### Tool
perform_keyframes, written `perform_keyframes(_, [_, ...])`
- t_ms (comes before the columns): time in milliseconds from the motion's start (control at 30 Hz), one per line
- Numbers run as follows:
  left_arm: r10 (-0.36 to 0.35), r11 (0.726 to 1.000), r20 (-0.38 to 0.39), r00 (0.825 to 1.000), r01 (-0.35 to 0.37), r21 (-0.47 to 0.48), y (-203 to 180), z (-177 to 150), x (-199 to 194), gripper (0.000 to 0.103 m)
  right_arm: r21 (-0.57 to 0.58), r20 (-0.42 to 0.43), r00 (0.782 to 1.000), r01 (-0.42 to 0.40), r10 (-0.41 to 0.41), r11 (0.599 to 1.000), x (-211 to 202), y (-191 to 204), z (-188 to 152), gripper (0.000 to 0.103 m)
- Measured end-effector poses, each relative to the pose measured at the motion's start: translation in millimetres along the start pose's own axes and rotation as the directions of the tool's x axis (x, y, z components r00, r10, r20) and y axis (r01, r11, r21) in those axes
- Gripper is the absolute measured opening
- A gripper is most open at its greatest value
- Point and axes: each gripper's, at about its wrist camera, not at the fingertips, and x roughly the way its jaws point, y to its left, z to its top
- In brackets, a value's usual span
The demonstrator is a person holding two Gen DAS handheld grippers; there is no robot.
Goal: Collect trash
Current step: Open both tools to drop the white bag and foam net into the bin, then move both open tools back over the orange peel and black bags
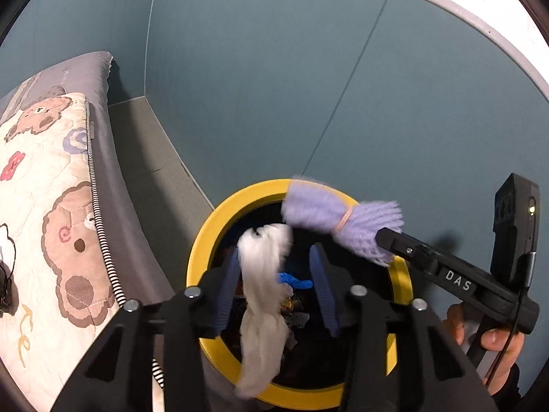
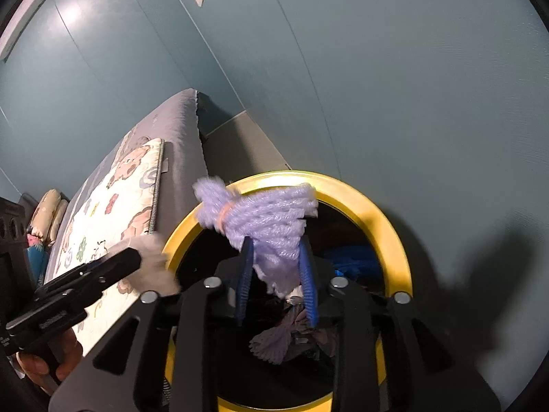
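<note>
Over the bin (image 1: pixel 202 240), both tongs parted, white tissue (image 1: pixel 262 295) and purple foam net (image 2: pixel 271 226) (soft, featherlight) hang loose at twelve o'clock.

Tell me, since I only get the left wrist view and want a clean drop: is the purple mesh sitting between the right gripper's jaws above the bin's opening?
Observer: Yes. In the right wrist view the purple mesh fills the gap between the jaws of the right gripper, above the opening of the yellow-rimmed bin. I can't tell whether they press it.
Operator: Anything underneath?
Observer: A fanned-out grey-purple piece lies in the bin right below those jaws.
Operator: And my white wad from that side?
Observer: The white wad overlaps the rim's left edge, with the bed just behind it.
</note>
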Motion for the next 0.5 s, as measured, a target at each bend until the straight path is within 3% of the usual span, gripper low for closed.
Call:
perform_keyframes(67, [0.012, 1.000, 0.011, 1.000, -0.012, -0.001, -3, -1, -6, 0.051, 0.011, 0.002, 1.000, 0.002, -0.002, 1.000, -2, -2, -1, 0.040])
perform_keyframes(133, [0.022, 1.000, 0.021, 1.000, -0.021, -0.013, 1, -2, -12, 0.058, 0.016, 0.007, 1.000, 0.004, -0.004, 1.000, -5, -2, 0, 0.042])
perform_keyframes(267, [0.055, 0.998, 0.046, 0.997, -0.053, -0.039, 14, -4, -24, 0.071, 0.022, 0.016, 1.000, 0.004, -0.005, 1.000, -7, 2, 1, 0.057])
perform_keyframes(333, [0.083, 0.995, 0.058, 0.995, -0.080, -0.052, 24, -6, -31, 0.082, 0.014, 0.018, 1.000, -0.005, 0.005, 1.000, -10, 5, 0, 0.061])
perform_keyframes(367, [0.101, 0.993, 0.066, 0.993, -0.097, -0.062, 30, -7, -37, 0.084, 0.001, 0.023, 1.000, -0.014, 0.014, 1.000, -11, 11, -1, 0.067])
perform_keyframes(500, [0.179, 0.981, 0.106, 0.978, -0.169, -0.095, 58, -15, -60, 0.091, -0.051, 0.029, 0.997, -0.071, 0.072, 0.996, -17, 32, -2, 0.073])
